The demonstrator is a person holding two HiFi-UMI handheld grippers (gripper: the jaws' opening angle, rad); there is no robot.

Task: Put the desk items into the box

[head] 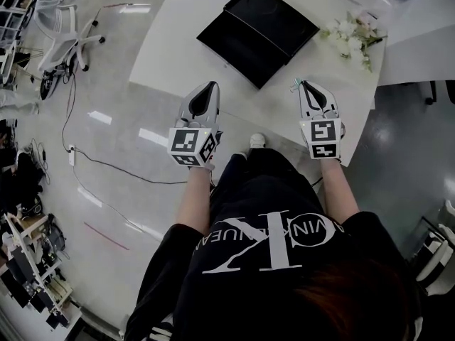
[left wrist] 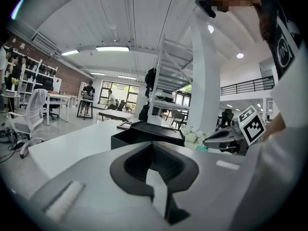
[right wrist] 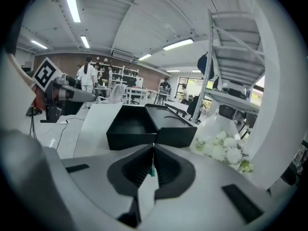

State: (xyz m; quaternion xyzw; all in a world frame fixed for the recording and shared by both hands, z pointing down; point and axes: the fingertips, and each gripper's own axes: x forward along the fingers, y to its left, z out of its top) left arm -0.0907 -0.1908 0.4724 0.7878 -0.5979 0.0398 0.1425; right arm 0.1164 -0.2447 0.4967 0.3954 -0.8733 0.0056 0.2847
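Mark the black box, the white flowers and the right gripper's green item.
black box (right wrist: pixel 130 140), right gripper view, front wall.
white flowers (head: pixel 350 33), head view, middle blossoms.
green item (right wrist: pixel 152 170), right gripper view, visible edge.

- You hold the left gripper (head: pixel 210 86) and right gripper (head: pixel 301 84) at the white table's (head: pixel 178 41) near edge, well apart.
- A small teal item (head: pixel 293 85) shows at the right gripper's tip.
- The black box (head: pixel 256 30) lies open ahead, white flowers (head: pixel 352 34) to its right.
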